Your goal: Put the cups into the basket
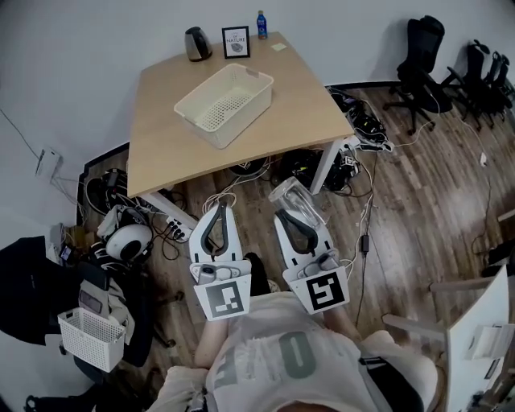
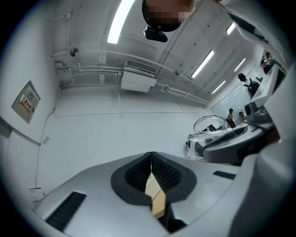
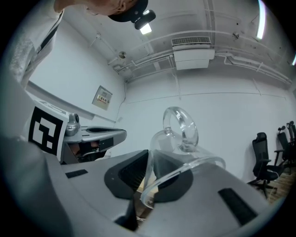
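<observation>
Cream slotted plastic basket [image 1: 251, 72] (floor showing); right gripper [image 3: 149, 162] clamps a clear glass cup [image 3: 182, 134] — base forward, handle up; left gripper [image 2: 151, 159] jaws touch.

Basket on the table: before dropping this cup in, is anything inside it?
Nothing shows inside the basket, only its perforated floor; the near wall covers the closest strip.

A pale wooden desk [image 1: 161, 137] stands against a white wall [image 1: 80, 48], with a kettle [image 1: 197, 44], framed picture [image 1: 236, 42] and blue bottle [image 1: 261, 24] along its far edge. Cables [image 1: 354, 129] tangle beneath it on the wood-plank floor [image 1: 418, 185]. Black office chairs [image 1: 422, 56] stand beyond its right edge. Strip lights [image 2: 121, 18] glow overhead.
</observation>
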`<state>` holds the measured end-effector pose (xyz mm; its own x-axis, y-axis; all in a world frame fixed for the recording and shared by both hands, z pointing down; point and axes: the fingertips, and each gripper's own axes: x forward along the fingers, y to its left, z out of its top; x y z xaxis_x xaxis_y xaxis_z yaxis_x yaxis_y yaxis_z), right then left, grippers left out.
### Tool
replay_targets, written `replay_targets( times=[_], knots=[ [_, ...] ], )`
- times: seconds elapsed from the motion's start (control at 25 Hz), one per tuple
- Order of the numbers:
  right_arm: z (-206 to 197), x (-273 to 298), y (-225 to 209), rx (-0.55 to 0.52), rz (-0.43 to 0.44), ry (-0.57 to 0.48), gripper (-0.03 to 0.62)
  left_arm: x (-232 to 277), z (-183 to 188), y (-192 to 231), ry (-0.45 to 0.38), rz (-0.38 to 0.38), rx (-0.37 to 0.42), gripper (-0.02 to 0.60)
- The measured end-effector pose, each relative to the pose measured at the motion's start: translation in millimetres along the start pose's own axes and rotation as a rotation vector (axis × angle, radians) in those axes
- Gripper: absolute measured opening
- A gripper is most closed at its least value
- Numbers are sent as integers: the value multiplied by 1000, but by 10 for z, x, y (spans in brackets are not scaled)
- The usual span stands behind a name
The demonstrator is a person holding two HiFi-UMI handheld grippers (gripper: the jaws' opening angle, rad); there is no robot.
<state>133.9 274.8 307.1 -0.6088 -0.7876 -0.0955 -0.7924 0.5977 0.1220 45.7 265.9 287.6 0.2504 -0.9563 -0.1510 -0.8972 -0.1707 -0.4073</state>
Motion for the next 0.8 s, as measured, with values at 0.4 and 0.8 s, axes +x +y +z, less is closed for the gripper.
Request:
replay_targets(
  times=[0.4,0.8],
  knots=[
    [92,327,34,-88,45,-20,21,292,-27,280,-66,71,-190,11],
    [-114,1132,-537,-95,-6,16,21,1319,-402,611,-67,54,-184,11]
  ],
)
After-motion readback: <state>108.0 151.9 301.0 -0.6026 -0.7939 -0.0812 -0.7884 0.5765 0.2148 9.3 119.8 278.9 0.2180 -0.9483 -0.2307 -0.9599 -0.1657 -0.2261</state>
